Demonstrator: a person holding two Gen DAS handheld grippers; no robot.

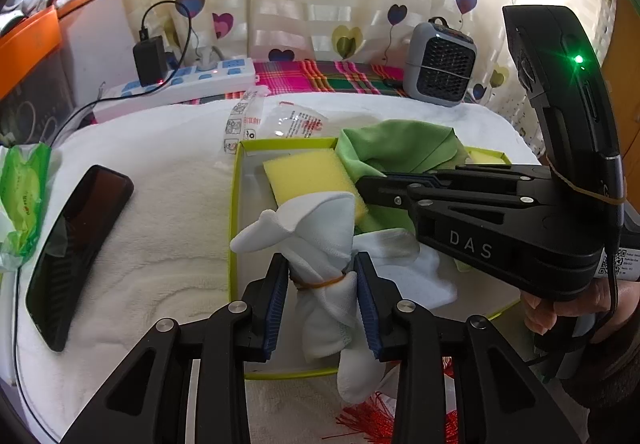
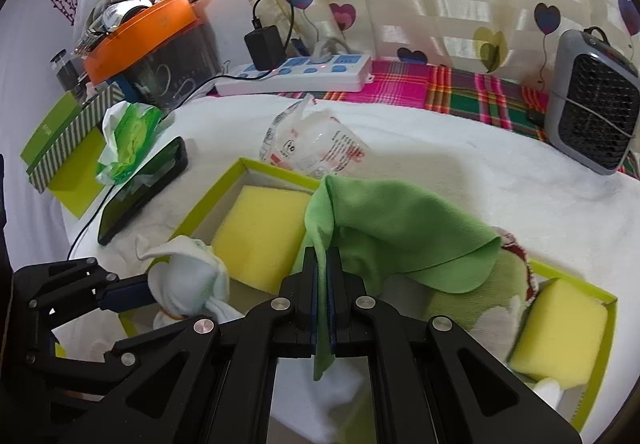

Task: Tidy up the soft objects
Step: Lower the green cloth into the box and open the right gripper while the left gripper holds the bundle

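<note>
A white cloth bundle, tied with a rubber band, hangs over the near left corner of a lime-rimmed box. My left gripper is shut on it at the band. My right gripper is shut on an edge of a green cloth that drapes across the box's middle. A yellow sponge lies in the box's far left part, a second sponge at its right end. More white cloth lies in the box.
A dark phone and a green tissue pack lie left of the box on the white towel. A crumpled plastic bag sits behind it. A power strip and small heater stand at the back. Red tassel lies near.
</note>
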